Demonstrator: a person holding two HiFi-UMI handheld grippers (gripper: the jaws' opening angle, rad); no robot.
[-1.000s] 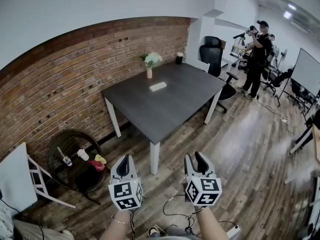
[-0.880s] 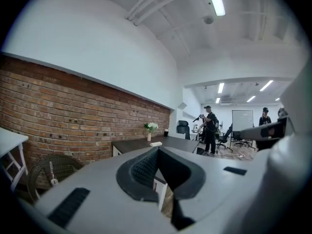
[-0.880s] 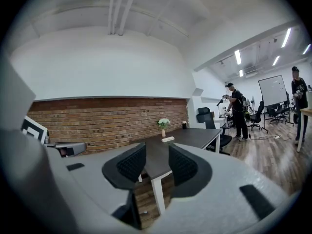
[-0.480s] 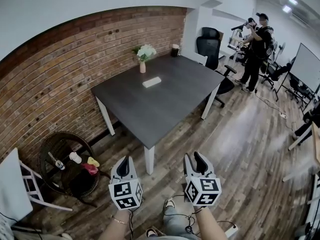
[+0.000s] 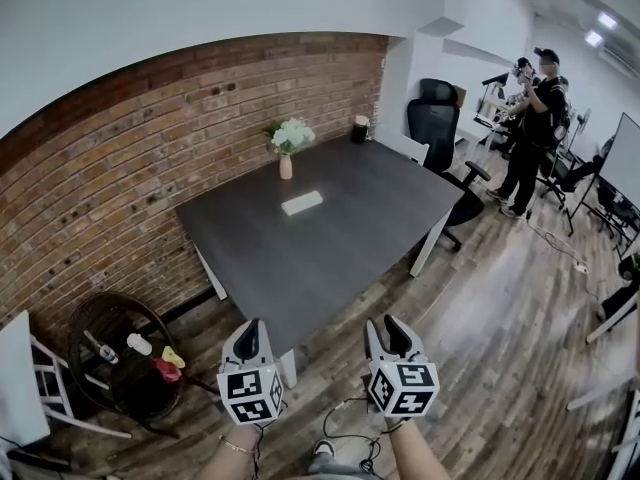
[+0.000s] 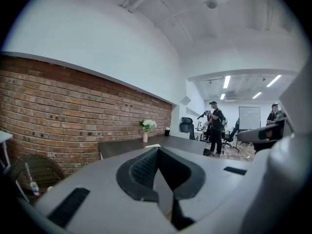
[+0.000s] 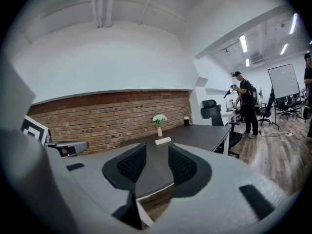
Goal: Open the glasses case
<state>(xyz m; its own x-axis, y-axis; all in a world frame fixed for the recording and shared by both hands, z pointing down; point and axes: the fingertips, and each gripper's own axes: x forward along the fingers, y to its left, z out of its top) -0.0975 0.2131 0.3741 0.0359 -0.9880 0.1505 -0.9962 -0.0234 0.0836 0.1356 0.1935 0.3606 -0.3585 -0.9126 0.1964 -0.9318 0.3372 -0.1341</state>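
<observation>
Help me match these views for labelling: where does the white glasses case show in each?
Head view: glasses case on the dark table, upper centre.
Left gripper view: pale sliver at centre, just above the jaw tips.
Right gripper view: the case at centre, just above the jaw gap.
Shared landmark: the flower vase, just behind-left of the case in all three.

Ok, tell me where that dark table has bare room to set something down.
The near half of the table, from the glasses case to the near edge, is bare, as is the right side toward the office chair. Only the strip by the brick wall is taken: vase and cup.
</observation>
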